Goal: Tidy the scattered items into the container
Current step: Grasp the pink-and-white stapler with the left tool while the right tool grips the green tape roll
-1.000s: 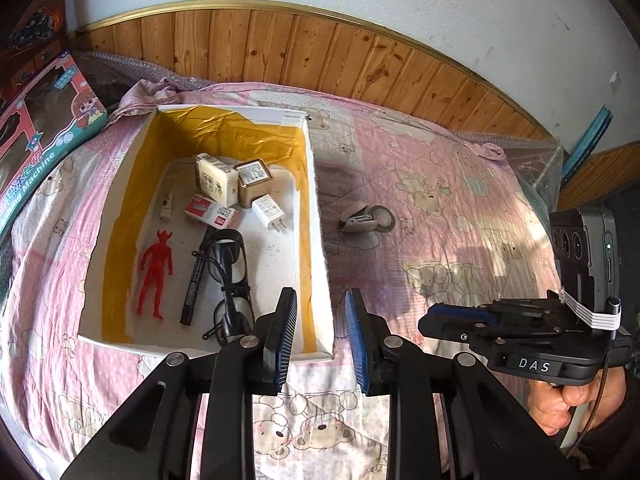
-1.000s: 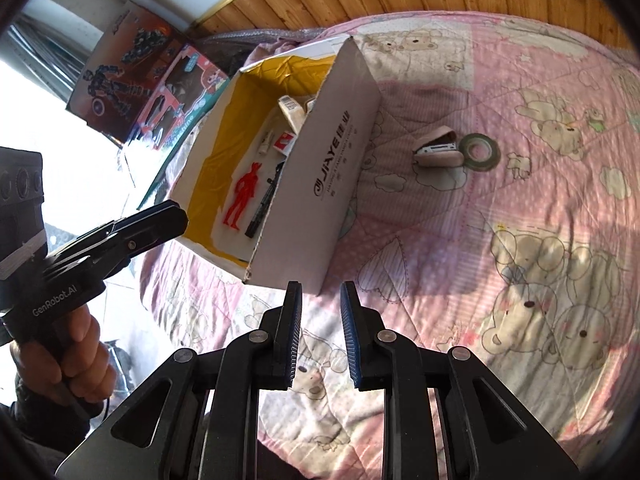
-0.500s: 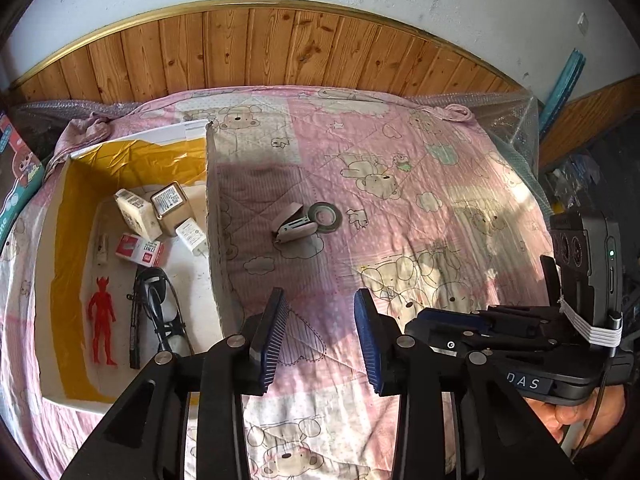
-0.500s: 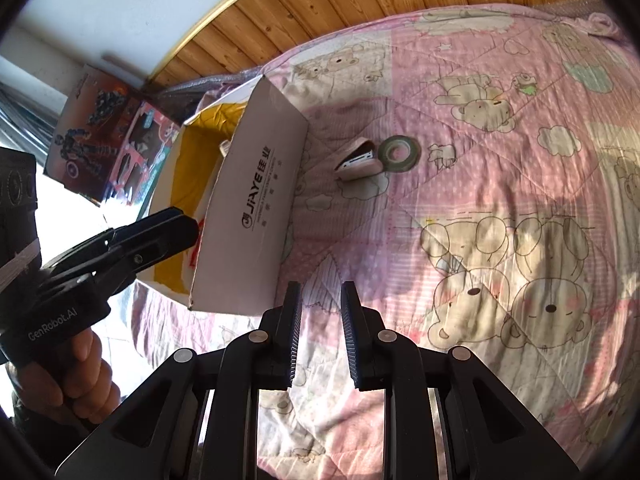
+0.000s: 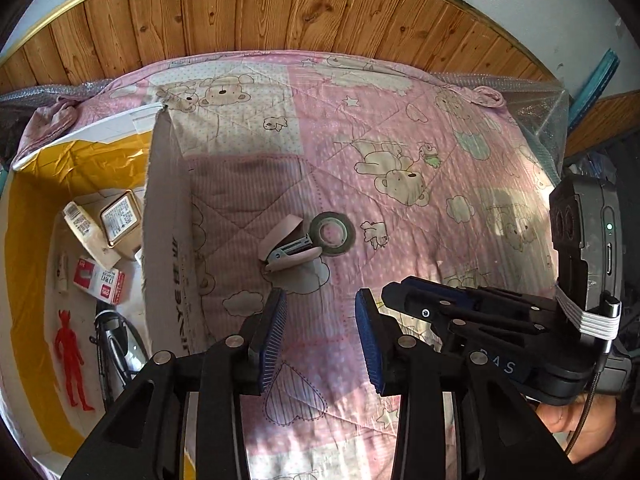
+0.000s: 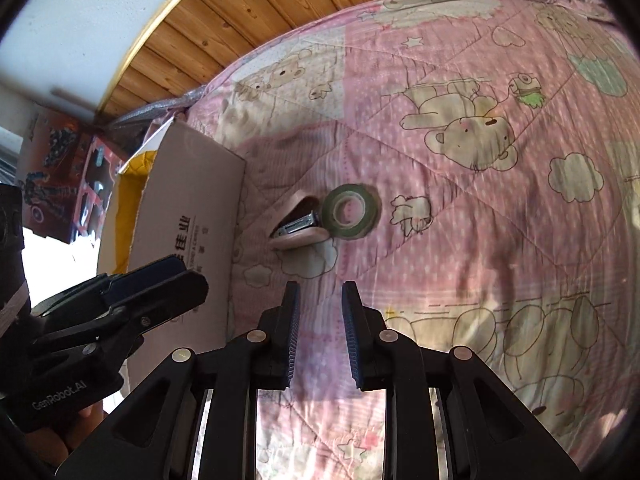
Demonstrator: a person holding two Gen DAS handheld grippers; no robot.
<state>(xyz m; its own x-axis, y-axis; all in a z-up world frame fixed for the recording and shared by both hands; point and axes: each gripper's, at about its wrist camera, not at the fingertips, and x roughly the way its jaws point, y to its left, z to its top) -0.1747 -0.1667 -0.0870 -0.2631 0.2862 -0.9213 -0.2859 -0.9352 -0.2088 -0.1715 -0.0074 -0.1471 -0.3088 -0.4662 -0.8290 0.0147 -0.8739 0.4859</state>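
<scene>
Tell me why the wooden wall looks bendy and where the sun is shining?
Left wrist view: the fisheye lens curves the wooden wall; a sunny patch falls on the quilt, and the box casts a shadow beside it. Right wrist view: a very bright glare sits at the left edge; the tape roll looks slightly blurred.

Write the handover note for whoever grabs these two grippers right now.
Left gripper: open, holding nothing, above the quilt just short of the stapler.
Right gripper: open, holding nothing, aimed at the same spot.
Done: the box already holds a red figure, glasses, a red-and-white packet and small boxes.
Left: the stapler, lying open on the quilt, and the roll of green tape touching it. Both go into the box.
</scene>
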